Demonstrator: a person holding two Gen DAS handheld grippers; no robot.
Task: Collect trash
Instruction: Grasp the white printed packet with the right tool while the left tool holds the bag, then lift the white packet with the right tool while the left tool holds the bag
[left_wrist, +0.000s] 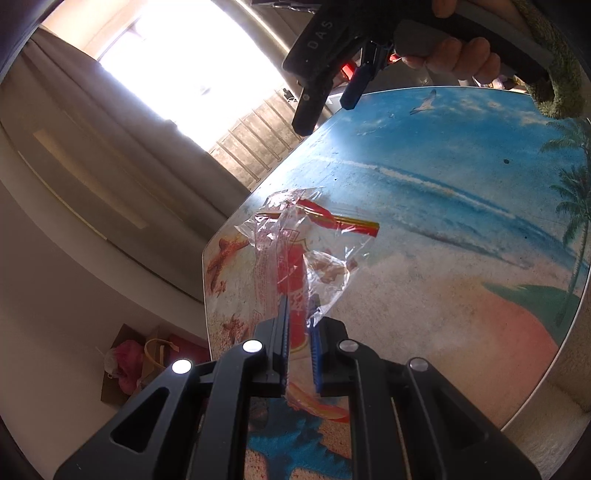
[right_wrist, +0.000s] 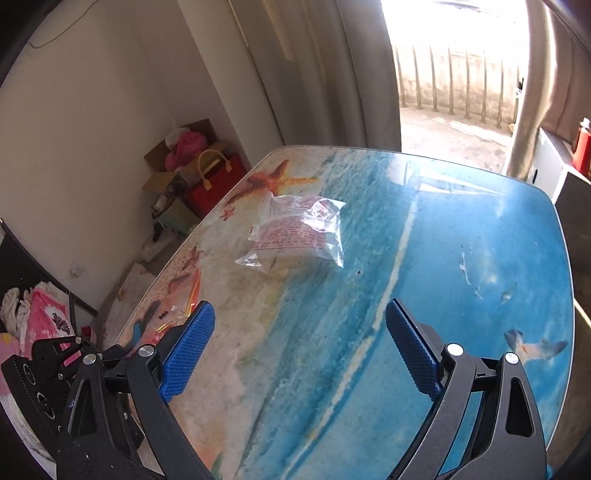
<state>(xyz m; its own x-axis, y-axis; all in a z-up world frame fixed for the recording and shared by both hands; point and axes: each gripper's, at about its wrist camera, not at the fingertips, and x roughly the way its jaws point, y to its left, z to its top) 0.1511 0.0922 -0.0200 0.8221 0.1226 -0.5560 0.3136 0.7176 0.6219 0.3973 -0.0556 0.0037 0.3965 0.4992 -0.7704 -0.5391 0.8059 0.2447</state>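
A clear plastic wrapper with red print and a red-and-yellow strip (left_wrist: 295, 254) hangs crumpled from the left gripper (left_wrist: 297, 328), whose blue-padded jaws are pressed nearly together on its lower end, lifting it above the corner of the beach-print table (left_wrist: 443, 221). Left of that table edge, on the floor by the wall, sit a cardboard box with pink stuff and a tan-handled bag (left_wrist: 155, 354). Toward the upper right of the left wrist view, the right gripper (left_wrist: 325, 107) shows from the side, held by a hand (left_wrist: 454, 55) whose fingers curl around its dark grip. In the right wrist view, the left gripper's black body (right_wrist: 48, 380) appears at the lower left edge with the crumpled wrapper (right_wrist: 177, 306) just above it. Farther along, a second clear bag with red lettering (right_wrist: 299, 232) lies flat on the sandy part of the table (right_wrist: 480, 240), near the starfish print and well ahead of the right gripper (right_wrist: 299, 336), whose jaws stand spread wide with nothing between them.
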